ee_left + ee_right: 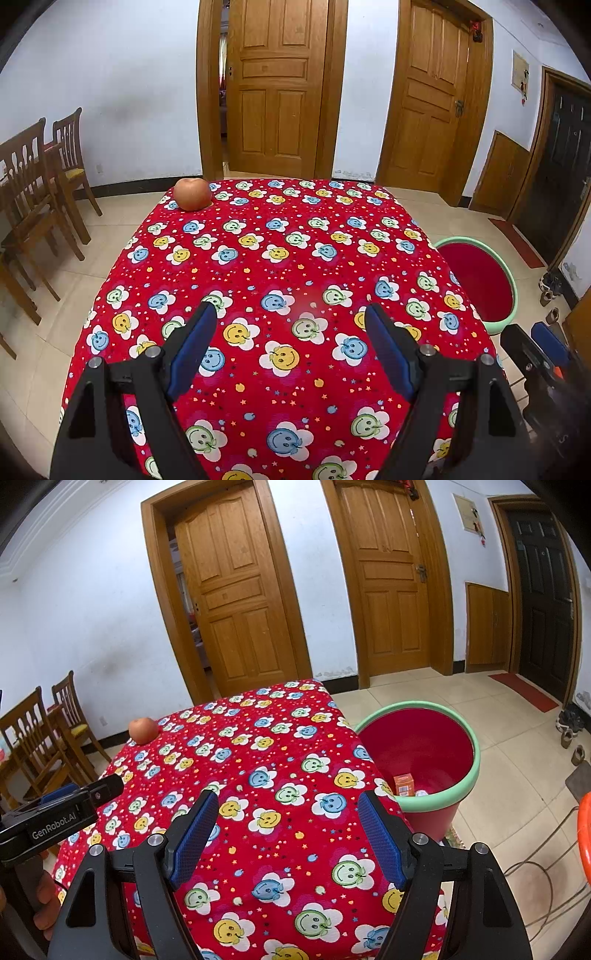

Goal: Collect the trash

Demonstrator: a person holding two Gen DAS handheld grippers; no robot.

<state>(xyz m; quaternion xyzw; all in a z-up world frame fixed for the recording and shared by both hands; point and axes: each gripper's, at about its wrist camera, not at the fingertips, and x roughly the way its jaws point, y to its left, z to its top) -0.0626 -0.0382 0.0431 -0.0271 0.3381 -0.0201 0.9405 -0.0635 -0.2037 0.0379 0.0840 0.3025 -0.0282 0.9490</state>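
Note:
A red bin with a green rim (pixel 476 753) stands on the floor against the table's right side; an orange carton (pixel 402 784) and something white lie in its bottom. The same bin (pixel 511 280) shows in the left wrist view. Above the near part of the red flowered tablecloth (pixel 280 229), my left gripper (pixel 291 315) is open with nothing between its blue pads. Beside it, my right gripper (pixel 288 803) also hangs open and empty, nearer the bin. An apple (pixel 192 194) rests at the table's far left corner; it is the apple (pixel 143 730) in the right wrist view too.
Wooden chairs (pixel 40 184) stand to the left of the table. Two wooden doors (pixel 277 85) and a dark door (pixel 543 598) line the walls beyond. Cables (pixel 543 878) trail on the tiled floor at the right, with shoes (pixel 570 727) farther back.

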